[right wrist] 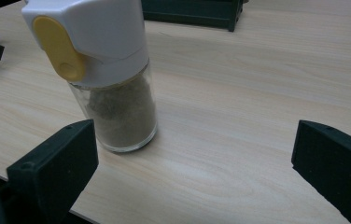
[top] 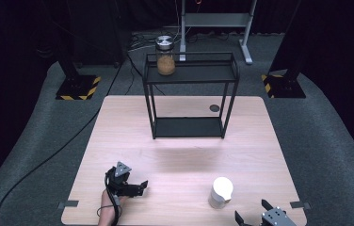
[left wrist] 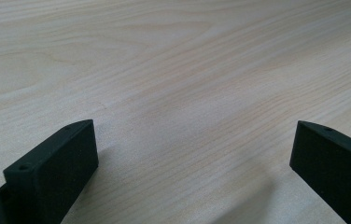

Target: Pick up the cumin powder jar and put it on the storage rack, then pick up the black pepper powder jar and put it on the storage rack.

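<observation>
A glass spice shaker with a white cap stands upright on the wooden table near its front right. In the right gripper view the shaker holds grey powder and has a yellow tab on its cap; it stands just ahead of the left jaw. My right gripper is open at the table's front edge, right of the shaker. My left gripper is open at the front left, low over bare wood. A lidded glass jar of brown grains stands on the top shelf of a black wire rack.
The black rack stands at the table's far middle, with a lower shelf near the tabletop. A round cable hole lies behind it. Black stand bases with yellow stripes sit on the grey floor beyond the table.
</observation>
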Demonstrator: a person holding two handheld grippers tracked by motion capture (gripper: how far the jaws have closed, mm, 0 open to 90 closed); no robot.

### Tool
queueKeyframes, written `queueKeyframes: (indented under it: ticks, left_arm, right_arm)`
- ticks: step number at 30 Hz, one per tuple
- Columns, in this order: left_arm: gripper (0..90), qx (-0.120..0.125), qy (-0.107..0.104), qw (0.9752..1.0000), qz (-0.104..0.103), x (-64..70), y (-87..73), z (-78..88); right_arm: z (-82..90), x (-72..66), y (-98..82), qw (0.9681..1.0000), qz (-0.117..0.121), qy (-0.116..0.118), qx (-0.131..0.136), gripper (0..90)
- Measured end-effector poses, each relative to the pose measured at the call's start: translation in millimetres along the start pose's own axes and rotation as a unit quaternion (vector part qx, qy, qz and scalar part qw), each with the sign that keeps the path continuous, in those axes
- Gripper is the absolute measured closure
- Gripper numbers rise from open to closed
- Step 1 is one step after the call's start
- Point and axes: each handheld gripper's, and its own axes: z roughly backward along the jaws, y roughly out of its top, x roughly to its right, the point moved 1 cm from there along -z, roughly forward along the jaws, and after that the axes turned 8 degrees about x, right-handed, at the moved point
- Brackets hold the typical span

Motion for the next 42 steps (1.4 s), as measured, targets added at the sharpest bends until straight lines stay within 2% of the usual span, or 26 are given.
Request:
queueKeyframes:
  ticks: [7, 10, 14, 22, 27, 36, 42]
  left_arm:
    - [0.5, 0.000, 0.002, 1.0000, -0.003, 1.2, 0.2, -0.2]
    - [0.5, 0.000, 0.002, 1.0000, -0.002, 0.9, 0.0, -0.1]
    - [0.5, -0.002, 0.005, 1.0000, -0.006, 2.6, 0.6, -0.5]
    - [0.5, -0.006, 0.011, 0.9998, -0.014, 6.0, 1.9, -1.4]
    - [0.5, -0.007, 0.012, 0.9998, -0.015, 6.5, 1.9, -1.5]
    - [0.5, -0.007, 0.015, 0.9997, -0.016, 8.1, 1.9, -1.9]
    - [0.5, -0.007, 0.016, 0.9997, -0.017, 8.6, 2.1, -2.1]
  right_arm:
    - [-1.9, -2.6, 2.2, 0.9999, 0.006, 0.006, -0.005, 0.0]
    - [-3.6, -0.1, 3.3, 0.9998, 0.003, 0.019, -0.011, 0.0]
    - [-5.9, -1.6, 1.9, 0.9997, -0.003, 0.020, -0.009, 0.0]
    - [-18.8, -11.9, 0.7, 0.9994, 0.005, 0.031, -0.017, 0.0]
    - [-26.2, -15.5, -7.2, 0.9995, -0.002, 0.031, 0.000, 0.0]
    - [-49.6, -27.8, -10.7, 0.9995, 0.011, 0.030, 0.006, 0.0]
    - [-60.0, -30.8, -13.4, 0.9991, 0.015, 0.036, 0.015, 0.0]
